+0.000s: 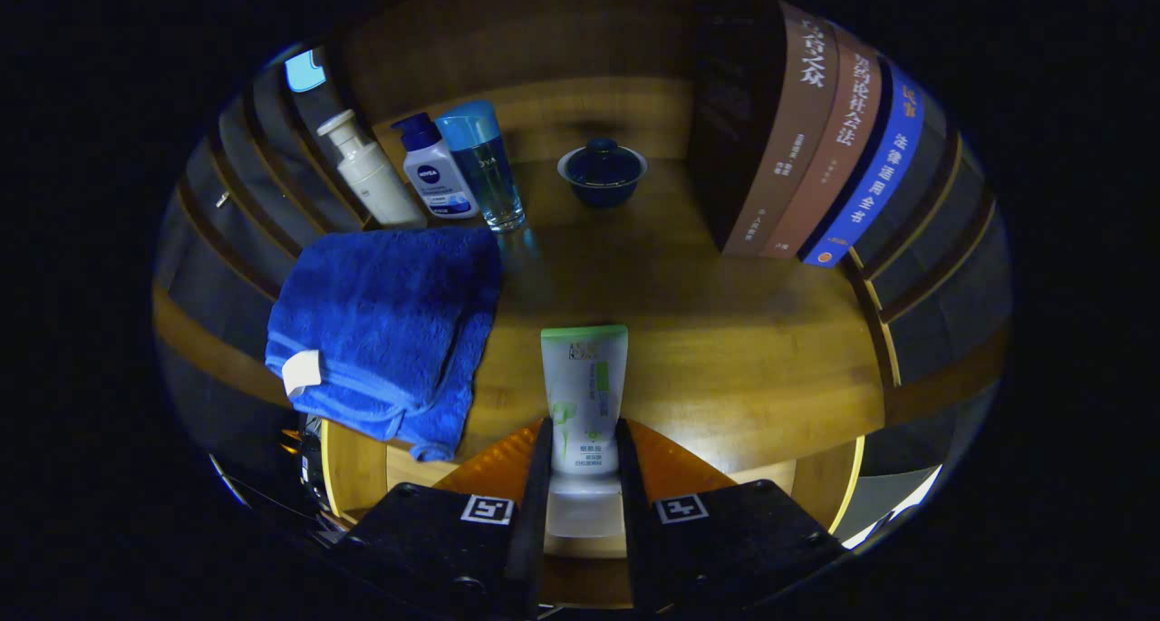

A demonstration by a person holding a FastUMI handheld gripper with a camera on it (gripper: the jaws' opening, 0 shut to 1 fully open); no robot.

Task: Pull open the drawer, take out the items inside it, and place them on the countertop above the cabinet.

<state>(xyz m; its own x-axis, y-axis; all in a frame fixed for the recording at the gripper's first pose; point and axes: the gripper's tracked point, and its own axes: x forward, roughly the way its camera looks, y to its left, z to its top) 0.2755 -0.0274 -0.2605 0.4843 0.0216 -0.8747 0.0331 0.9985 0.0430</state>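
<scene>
Gripper (583, 462) fingers clamp a white tube (584, 394) with a green end, one finger pressed on each side near its clear cap. Its long axis runs straight ahead along the fingers, so the green end points away from the claw and hangs over the wooden countertop (725, 349). From here I cannot tell whether the tube touches the wood or is held just above it.

Setting it down looks like the step in hand, and what matters is the bare wood directly ahead of and under the tube: it seems free enough to lower the tube and let go.

Just beside the tube lies a folded blue towel (385, 326), one edge drooping over the counter's front. Beyond the towel stand a white pump bottle (367, 169), a small white bottle with a dark cap (437, 169) and a blue glass bottle (483, 166), close together. A dark lidded bowl (602, 172) sits further back, well apart from the tube. Upright books (807, 140) line the other side. Dim light, dark slatted walls around.
</scene>
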